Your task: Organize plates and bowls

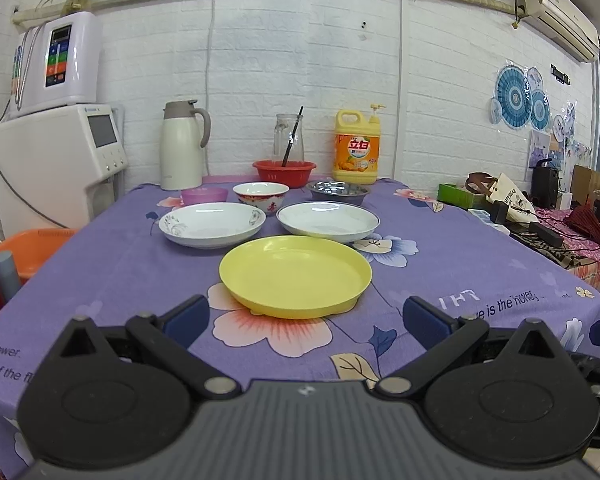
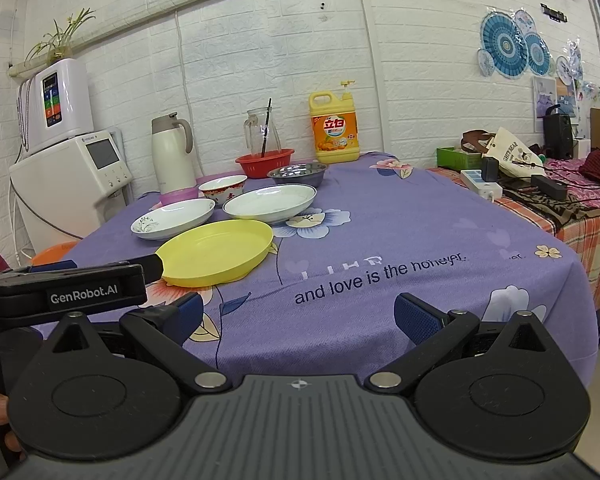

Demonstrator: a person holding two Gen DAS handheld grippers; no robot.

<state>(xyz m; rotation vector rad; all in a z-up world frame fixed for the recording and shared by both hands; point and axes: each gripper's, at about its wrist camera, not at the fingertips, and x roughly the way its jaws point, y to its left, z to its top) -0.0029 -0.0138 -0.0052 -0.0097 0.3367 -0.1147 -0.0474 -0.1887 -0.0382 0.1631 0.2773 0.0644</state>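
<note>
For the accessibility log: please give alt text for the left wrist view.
Open left tongs hover empty just short of a yellow plate on a purple floral tablecloth. Behind it sit two white plates, then a pink bowl, a red-patterned bowl and a steel bowl.

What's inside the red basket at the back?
A dark stick seems to stand in the red basket, leaning up in front of the glass jug behind it. The basket's wall hides its bottom, so anything else in there can't be seen.
</note>
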